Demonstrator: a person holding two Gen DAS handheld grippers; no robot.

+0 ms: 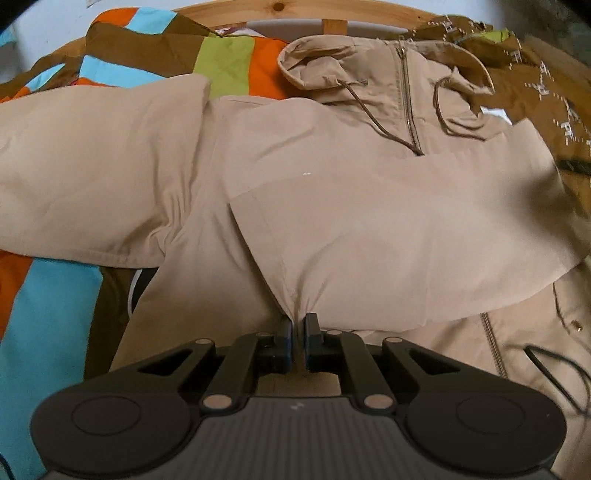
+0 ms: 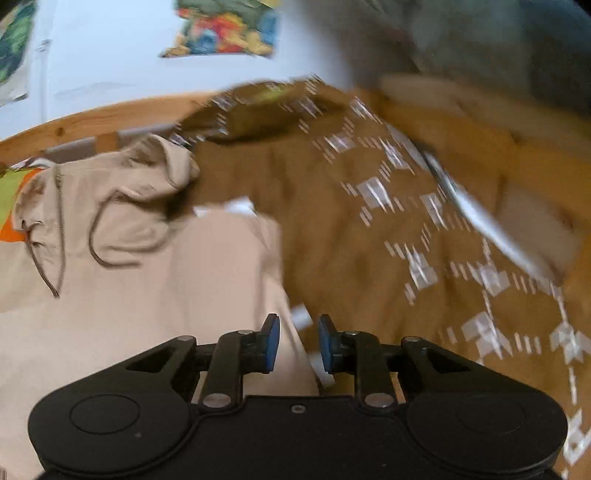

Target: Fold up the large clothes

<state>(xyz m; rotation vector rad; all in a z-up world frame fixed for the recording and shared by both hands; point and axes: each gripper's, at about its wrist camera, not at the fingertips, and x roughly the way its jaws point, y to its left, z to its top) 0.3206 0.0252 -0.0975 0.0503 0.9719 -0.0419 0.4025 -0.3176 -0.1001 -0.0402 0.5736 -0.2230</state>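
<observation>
Nearest, my left gripper [image 1: 298, 334] is clenched on a pinched corner of the jacket [image 1: 258, 166], the cloth gathering into its jaws; this is the sleeve [image 1: 388, 240], drawn across the chest and not yet laid flat. My right gripper [image 2: 299, 341] has its jaws apart and grasps nothing, poised above the jacket's right edge, where the view is blurred. Beyond, the jacket lies face up on the quilt [image 1: 55, 295], zip [image 1: 406, 99] closed, hood [image 1: 325, 70] spread toward the wooden frame [image 1: 277, 7]. The other sleeve [image 1: 85, 177] lies outstretched. I judge the fold barely begun: one sleeve in, second sleeve and body folds remaining.
</observation>
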